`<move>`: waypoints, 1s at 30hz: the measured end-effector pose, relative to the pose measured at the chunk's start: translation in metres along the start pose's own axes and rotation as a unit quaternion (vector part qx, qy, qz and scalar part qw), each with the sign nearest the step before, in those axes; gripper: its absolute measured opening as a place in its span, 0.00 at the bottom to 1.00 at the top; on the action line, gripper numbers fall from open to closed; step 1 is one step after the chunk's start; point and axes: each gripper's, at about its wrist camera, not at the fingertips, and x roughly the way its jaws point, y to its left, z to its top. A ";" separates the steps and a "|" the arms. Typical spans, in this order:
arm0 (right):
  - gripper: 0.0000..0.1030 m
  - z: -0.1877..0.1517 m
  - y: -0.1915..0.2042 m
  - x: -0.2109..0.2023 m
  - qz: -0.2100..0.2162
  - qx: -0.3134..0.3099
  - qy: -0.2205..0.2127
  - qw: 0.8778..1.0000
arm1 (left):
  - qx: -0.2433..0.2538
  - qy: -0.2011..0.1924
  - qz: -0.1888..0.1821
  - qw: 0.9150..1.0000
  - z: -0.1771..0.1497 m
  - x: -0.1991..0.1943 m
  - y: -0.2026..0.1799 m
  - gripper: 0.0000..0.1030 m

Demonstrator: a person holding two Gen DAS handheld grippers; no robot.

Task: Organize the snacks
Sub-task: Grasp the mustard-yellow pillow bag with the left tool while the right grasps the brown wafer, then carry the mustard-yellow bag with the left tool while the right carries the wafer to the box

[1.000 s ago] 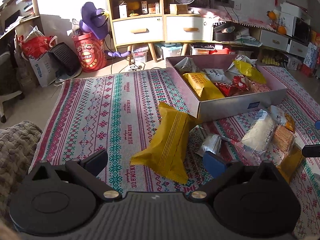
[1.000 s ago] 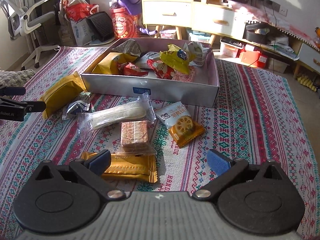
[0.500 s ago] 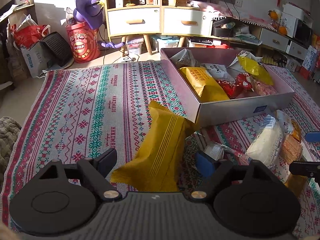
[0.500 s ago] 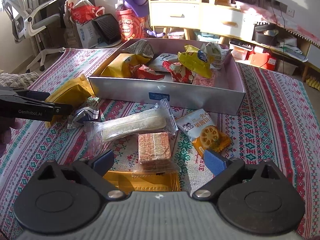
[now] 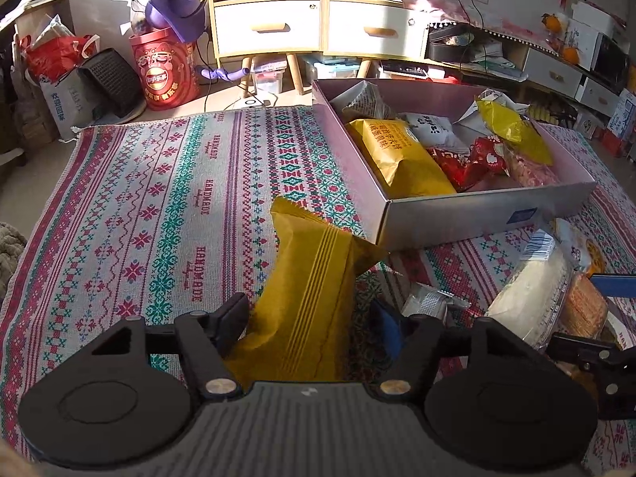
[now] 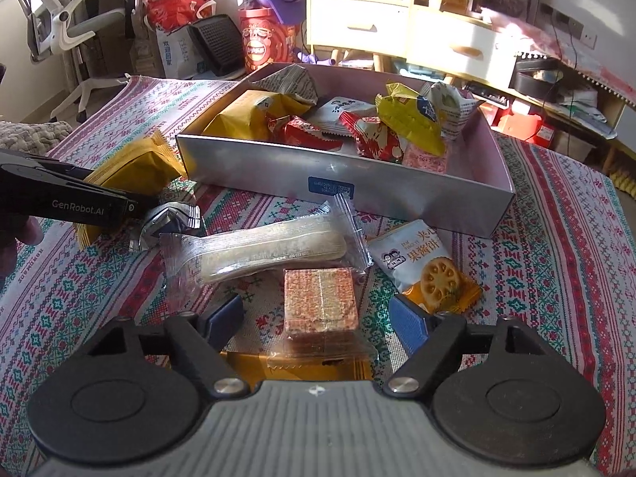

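A silver box (image 5: 469,214) (image 6: 278,175) holds several snack packs. In the left wrist view my left gripper (image 5: 312,318) is open, its jaws on either side of a long yellow pack (image 5: 306,298) lying on the cloth by the box corner; this pack also shows in the right wrist view (image 6: 131,167). My right gripper (image 6: 316,320) is open, its jaws on either side of a clear-wrapped wafer block (image 6: 320,296). A flat gold pack (image 6: 294,365) lies under the block, mostly hidden.
On the patterned cloth (image 5: 159,218) lie a long clear-wrapped cake (image 6: 270,252), a small silver sachet (image 6: 171,218) and a blue-orange biscuit pack (image 6: 425,270). Cabinets (image 5: 318,28), a red drum (image 5: 167,69) and bags stand beyond the cloth.
Both grippers have moved forward. The left one now has the yellow pack between its jaws, the right one the wafer block. Both have stayed open.
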 end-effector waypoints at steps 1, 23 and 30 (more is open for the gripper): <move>0.73 0.000 0.000 0.000 0.001 -0.002 0.000 1.000 | -0.001 0.000 0.000 1.000 0.000 0.000 0.000 0.66; 0.31 0.008 0.004 -0.004 0.006 -0.019 0.003 1.000 | -0.058 0.025 -0.011 0.998 0.003 -0.009 0.001 0.48; 0.31 0.013 0.003 -0.010 0.010 -0.009 0.009 1.000 | -0.069 0.024 -0.021 0.997 0.007 -0.017 -0.001 0.47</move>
